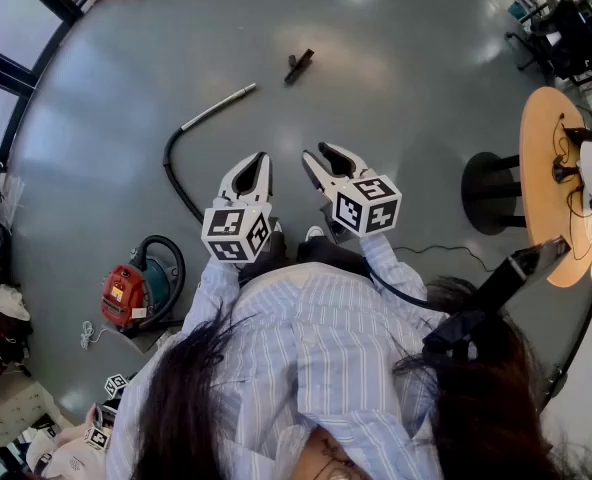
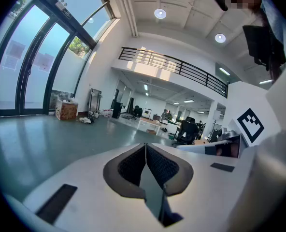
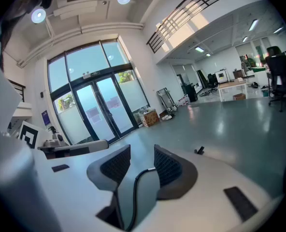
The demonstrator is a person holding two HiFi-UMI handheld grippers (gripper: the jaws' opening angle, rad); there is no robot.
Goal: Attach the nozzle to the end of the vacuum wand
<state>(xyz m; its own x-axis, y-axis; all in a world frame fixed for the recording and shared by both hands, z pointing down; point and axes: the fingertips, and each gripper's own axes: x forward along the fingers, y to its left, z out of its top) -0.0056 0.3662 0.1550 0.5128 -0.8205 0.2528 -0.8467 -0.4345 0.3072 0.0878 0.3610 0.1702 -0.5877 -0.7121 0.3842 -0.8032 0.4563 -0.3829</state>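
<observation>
The nozzle [image 1: 299,65] lies on the floor [image 1: 406,78], farthest ahead of the person. The vacuum wand [image 1: 219,106] lies nearer and to its left, well apart from it. The hose [image 1: 173,171] curves from the wand back to the vacuum cleaner [image 1: 142,286] at the person's left. The left gripper [image 1: 260,160] and right gripper [image 1: 317,155] are side by side, nearer than the wand. A table [image 1: 542,178] stands at the right.

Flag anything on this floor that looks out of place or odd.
Only the vacuum's parts stand out. The black nozzle lies loose on the floor, apart from the wand, whose silver end points roughly toward it across a gap. The red vacuum cleaner sits off to one side. Nothing looks spilled or broken.
</observation>
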